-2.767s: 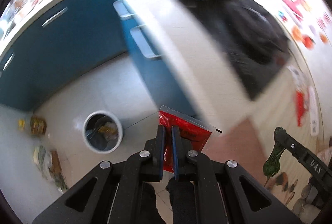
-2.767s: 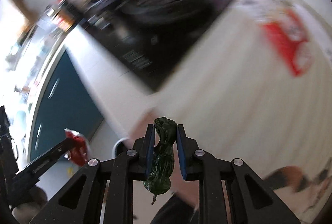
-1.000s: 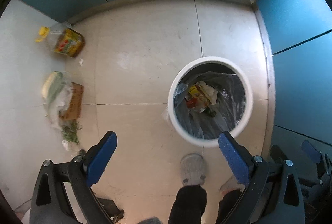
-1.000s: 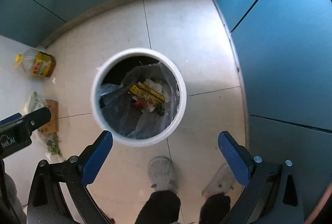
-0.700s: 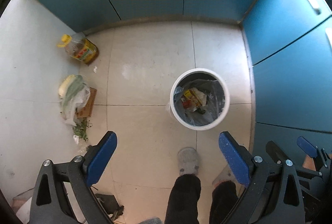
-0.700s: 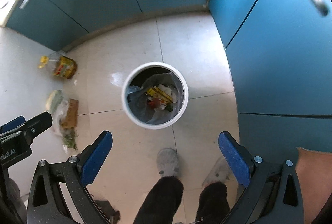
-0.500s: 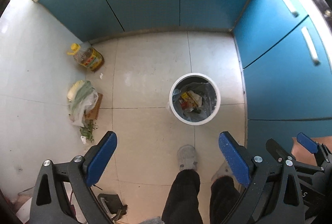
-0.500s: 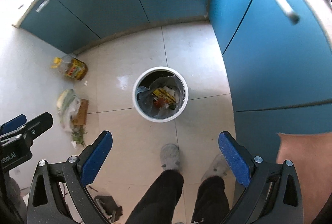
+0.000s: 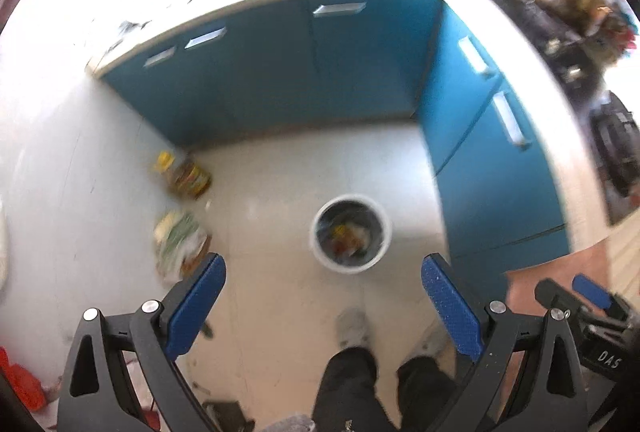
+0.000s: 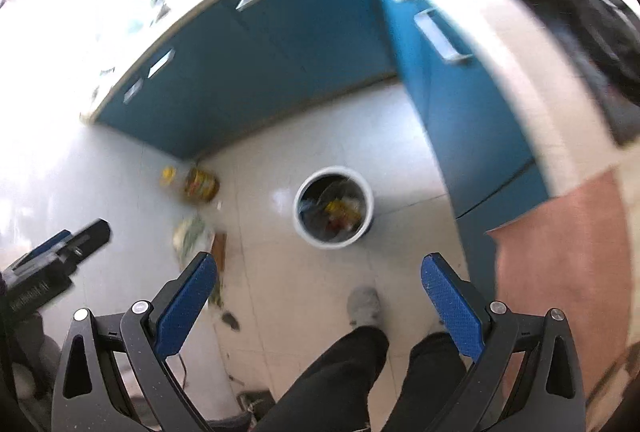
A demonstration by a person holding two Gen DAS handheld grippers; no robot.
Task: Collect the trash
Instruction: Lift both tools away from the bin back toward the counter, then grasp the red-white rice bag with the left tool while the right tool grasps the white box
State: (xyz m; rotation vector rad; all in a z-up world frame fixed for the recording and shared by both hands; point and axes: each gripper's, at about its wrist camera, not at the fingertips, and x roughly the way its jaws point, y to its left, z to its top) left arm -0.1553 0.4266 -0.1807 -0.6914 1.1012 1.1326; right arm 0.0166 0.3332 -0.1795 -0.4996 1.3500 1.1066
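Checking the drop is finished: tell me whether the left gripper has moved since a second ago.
Yes. The left gripper has risen away from the trash bin, which looks smaller against the blue cabinets.

Left gripper [image 9: 323,294]: jaws spread wide, blue pads [image 9: 196,306] at 7 and 5 o'clock of its own view, nothing between them, pointing steeply down. Right gripper [image 10: 319,292]: likewise spread wide, empty, blue pads [image 10: 452,308] far apart, aimed downward. Seen from the left wrist view, right gripper at 4 o'clock; from the right wrist view, left gripper at 9 o'clock. Legs [image 10: 360,372] in dark trousers at 6 o'clock, grey slippers [image 9: 352,324] below the open jaws.
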